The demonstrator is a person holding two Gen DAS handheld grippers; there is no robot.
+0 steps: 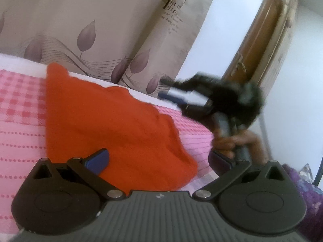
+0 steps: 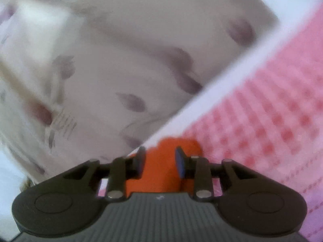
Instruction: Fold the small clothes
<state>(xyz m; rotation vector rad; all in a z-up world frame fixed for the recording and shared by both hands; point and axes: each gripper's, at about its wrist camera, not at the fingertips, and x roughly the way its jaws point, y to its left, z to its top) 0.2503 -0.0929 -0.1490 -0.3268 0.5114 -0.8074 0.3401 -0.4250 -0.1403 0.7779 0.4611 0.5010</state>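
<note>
Leaf-print curtain (image 1: 90, 30), pink bedspread (image 1: 20, 111), wooden door (image 1: 260, 38)

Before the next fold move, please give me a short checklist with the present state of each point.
1. Orange cloth lies on the pink bedcover: ok.
2. Left gripper jaws wide open, empty: ok.
3. Right gripper has cloth between its jaws: ok.
4. Right jaws pressing the cloth: cannot tell, gaps show beside the pads.
5. Cloth lying flat: not ok, its right side is rumpled.
6. Right wrist view sharp: not ok, blurred.
</note>
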